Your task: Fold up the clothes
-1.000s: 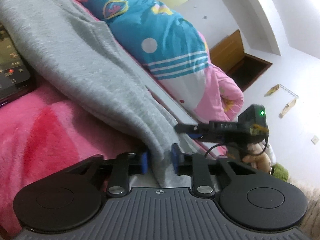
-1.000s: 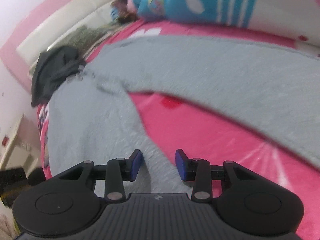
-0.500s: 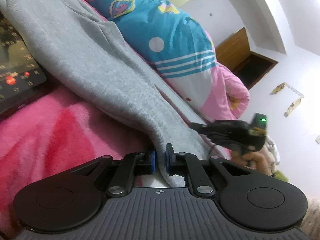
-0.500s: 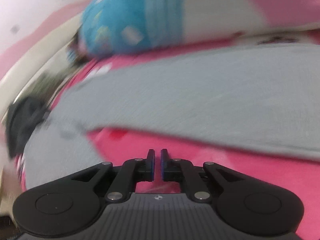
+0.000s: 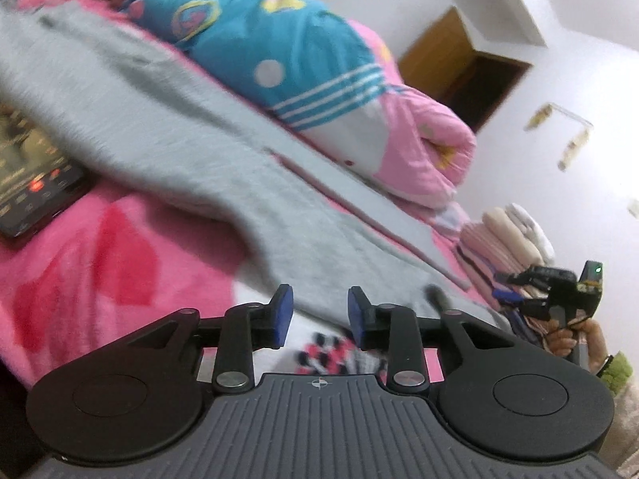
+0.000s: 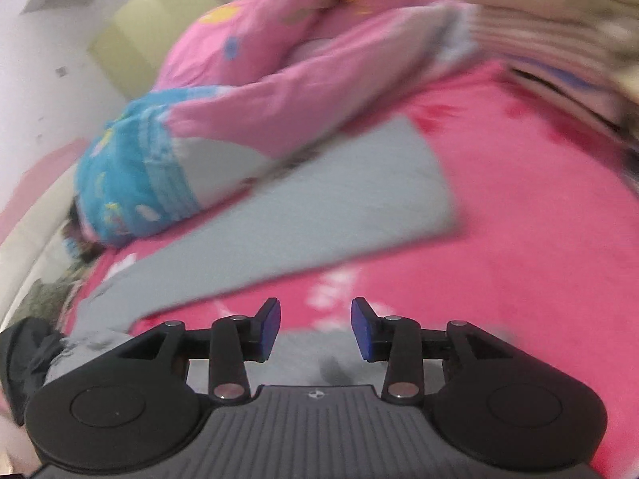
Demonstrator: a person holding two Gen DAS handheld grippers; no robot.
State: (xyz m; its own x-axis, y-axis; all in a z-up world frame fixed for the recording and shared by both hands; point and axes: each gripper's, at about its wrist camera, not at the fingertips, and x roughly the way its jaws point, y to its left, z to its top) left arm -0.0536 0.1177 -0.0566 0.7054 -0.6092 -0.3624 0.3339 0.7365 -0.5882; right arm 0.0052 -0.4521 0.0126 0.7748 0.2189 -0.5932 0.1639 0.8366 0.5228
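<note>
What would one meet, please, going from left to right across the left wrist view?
Dark tablet with a lit screen → grey knit garment spread on the pink blanket → blue and pink patterned quilt → stack of folded cream and pink cloths → black right gripper, held in a hand.

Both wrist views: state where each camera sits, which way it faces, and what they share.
Left wrist: behind the open left gripper, facing along the grey garment toward the quilt; right gripper and hand show.
Right wrist: behind the open right gripper, facing the garment's leg.
Shared: garment, quilt, pink blanket.
</note>
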